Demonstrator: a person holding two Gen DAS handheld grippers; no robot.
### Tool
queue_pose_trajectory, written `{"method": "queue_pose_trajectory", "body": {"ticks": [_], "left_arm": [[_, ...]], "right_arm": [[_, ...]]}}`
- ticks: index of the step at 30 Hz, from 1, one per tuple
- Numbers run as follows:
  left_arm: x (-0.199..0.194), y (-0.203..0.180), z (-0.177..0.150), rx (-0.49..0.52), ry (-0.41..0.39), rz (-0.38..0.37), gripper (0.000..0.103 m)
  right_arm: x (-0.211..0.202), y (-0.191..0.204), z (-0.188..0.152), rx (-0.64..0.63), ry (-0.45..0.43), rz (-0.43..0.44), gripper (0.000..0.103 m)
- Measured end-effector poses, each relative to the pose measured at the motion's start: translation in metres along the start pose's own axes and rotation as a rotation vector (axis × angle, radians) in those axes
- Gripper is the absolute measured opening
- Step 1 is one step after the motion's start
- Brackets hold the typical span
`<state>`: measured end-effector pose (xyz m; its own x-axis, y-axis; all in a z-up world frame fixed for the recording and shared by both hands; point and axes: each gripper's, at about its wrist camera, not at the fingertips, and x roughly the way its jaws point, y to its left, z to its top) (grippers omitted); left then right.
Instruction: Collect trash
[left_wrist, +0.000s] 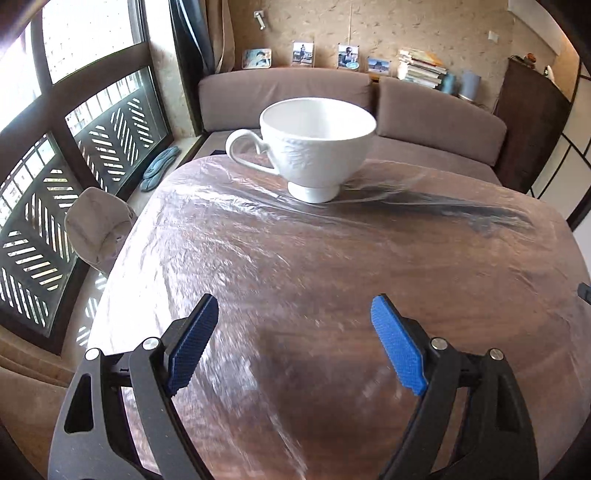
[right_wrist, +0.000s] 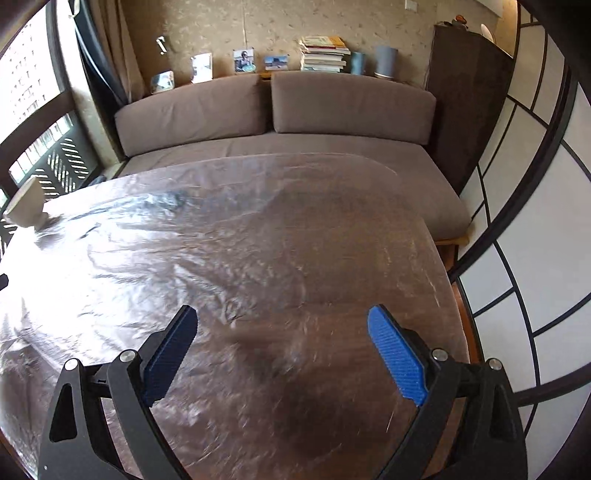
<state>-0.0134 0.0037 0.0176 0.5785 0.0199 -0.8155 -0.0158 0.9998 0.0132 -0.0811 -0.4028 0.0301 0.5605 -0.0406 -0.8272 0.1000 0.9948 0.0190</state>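
Both sets of jaws are standing wide apart and empty over the table (right_wrist: 406, 258), which is lying under crinkled clear plastic film (left_wrist: 229, 236). Well ahead of the left gripper (left_wrist: 295, 314), a white cup (left_wrist: 317, 144) is standing upright, handle pointing left; the right gripper (right_wrist: 282, 321) is hanging over bare film.

So the count, going off the table (left_wrist: 332, 258): one white cup (left_wrist: 317, 147) on it, under one sheet of clear plastic film (left_wrist: 229, 229). Behind the table, one sofa (right_wrist: 295, 155) with two back cushions (right_wrist: 351, 107). Above those, four photos (left_wrist: 303, 53), one stack of books (right_wrist: 323, 53). Left of the table, one chair (left_wrist: 99, 225).
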Motion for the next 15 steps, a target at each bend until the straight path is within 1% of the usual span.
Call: {"method": "queue_pose_trajectory", "body": {"ticks": [3,6,7,10,11,15], "left_arm": [[0.009,0.003,0.004,0.001,0.013,-0.005,0.086],[0.02,0.009,0.006,-0.012,0.029,-0.011,0.087],[0.021,0.01,0.006,-0.018,0.025,-0.012,0.092],[0.025,0.012,0.005,-0.015,0.014,-0.005,0.097],[0.025,0.012,0.005,-0.017,0.009,-0.004,0.101],[0.027,0.012,0.008,-0.015,0.017,-0.007,0.102]], "right_arm": [[0.009,-0.006,0.003,0.019,0.011,0.002,0.092],[0.013,-0.007,0.003,0.012,0.011,-0.016,0.093],[0.013,-0.004,0.002,0.004,0.011,-0.023,0.094],[0.017,-0.003,0.001,-0.002,-0.006,-0.033,0.099],[0.017,-0.003,0.0,0.0,-0.004,-0.035,0.099],[0.018,-0.002,-0.001,0.003,-0.003,-0.044,0.099]]}}
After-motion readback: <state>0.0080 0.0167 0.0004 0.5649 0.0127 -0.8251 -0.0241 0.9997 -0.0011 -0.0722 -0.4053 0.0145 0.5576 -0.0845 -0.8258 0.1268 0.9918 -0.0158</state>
